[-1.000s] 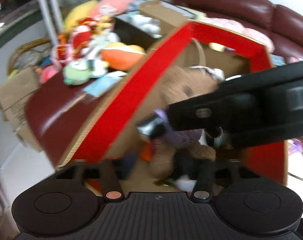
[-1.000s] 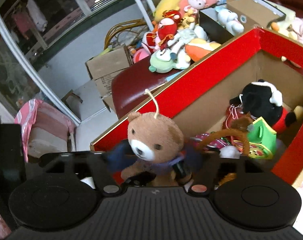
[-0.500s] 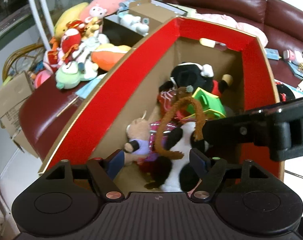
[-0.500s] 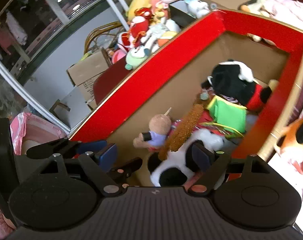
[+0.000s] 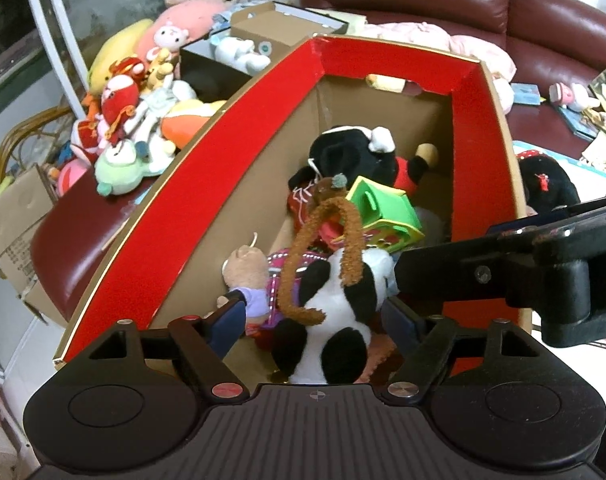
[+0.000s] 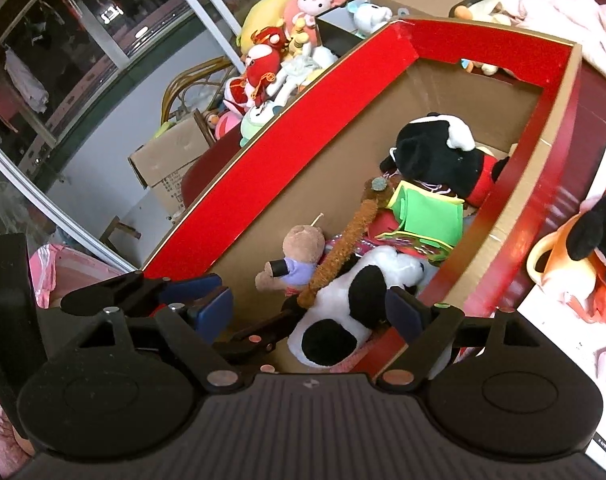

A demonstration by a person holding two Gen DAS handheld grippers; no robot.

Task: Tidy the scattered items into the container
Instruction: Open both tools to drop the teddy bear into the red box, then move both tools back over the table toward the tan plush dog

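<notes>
A big cardboard box with red flaps (image 5: 231, 184) (image 6: 303, 120) holds several toys. A small brown bear in a purple shirt (image 5: 247, 276) (image 6: 299, 252) lies on its side near the box's left wall. Beside it are a black-and-white plush (image 5: 335, 308) (image 6: 355, 300) under a fuzzy brown strap, a green toy house (image 5: 383, 208) and a black plush in red (image 5: 355, 156). My left gripper (image 5: 313, 320) hovers open over the box's near end, empty. My right gripper (image 6: 311, 310) is open and empty too, just to the right of the left one.
A heap of plush toys (image 5: 131, 120) lies on a dark red seat left of the box, with open cardboard boxes (image 5: 287, 24) behind. A black mouse plush with a red bow (image 6: 595, 232) sits outside the box's right wall. A dark red sofa (image 5: 543, 12) runs behind.
A second ago the bear hung between the right gripper's fingers above the box's edge. Now it lies inside the box, and both grippers have drawn back from it.
</notes>
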